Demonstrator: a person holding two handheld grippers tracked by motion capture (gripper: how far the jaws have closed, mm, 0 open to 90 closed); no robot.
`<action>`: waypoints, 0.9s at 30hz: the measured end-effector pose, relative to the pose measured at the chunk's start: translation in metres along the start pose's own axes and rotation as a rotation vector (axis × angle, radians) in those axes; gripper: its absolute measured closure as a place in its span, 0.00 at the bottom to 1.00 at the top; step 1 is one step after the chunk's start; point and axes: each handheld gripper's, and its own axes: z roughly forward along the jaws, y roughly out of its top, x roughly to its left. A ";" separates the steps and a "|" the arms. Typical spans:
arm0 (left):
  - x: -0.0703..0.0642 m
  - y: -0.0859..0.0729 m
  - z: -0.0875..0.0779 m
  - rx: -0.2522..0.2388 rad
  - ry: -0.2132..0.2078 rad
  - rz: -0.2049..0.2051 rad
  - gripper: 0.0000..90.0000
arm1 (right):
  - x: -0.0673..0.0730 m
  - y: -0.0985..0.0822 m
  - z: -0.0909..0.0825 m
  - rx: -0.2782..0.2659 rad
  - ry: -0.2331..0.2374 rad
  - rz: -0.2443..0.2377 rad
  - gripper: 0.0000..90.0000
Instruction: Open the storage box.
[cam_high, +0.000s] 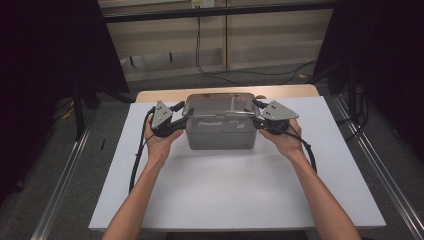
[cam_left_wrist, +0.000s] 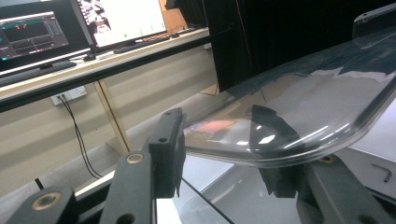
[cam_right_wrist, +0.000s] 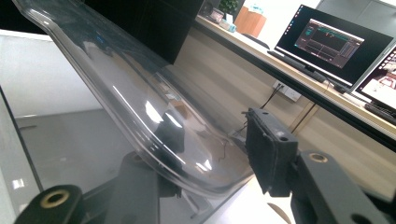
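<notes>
Crosswise lid (cam_high: 220, 104), both grippers (cam_high: 182, 120) gripping ends

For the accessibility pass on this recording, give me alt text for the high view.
A person's two hands hold the left gripper and right gripper against opposite ends of a clear lid on a clear plastic box. The box stands on a white board atop a table, with dark curtains and a cable-strewn floor behind.
</notes>
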 end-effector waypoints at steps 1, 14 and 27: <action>0.000 0.000 0.000 0.000 -0.002 -0.005 0.61 | -0.001 -0.001 0.001 -0.010 -0.003 0.006 0.66; 0.004 0.006 0.008 -0.013 -0.001 0.009 0.61 | -0.009 0.004 0.007 -0.036 0.011 0.026 0.69; 0.007 0.012 0.017 -0.028 -0.013 0.029 0.60 | -0.016 0.007 0.010 -0.045 0.018 0.052 0.70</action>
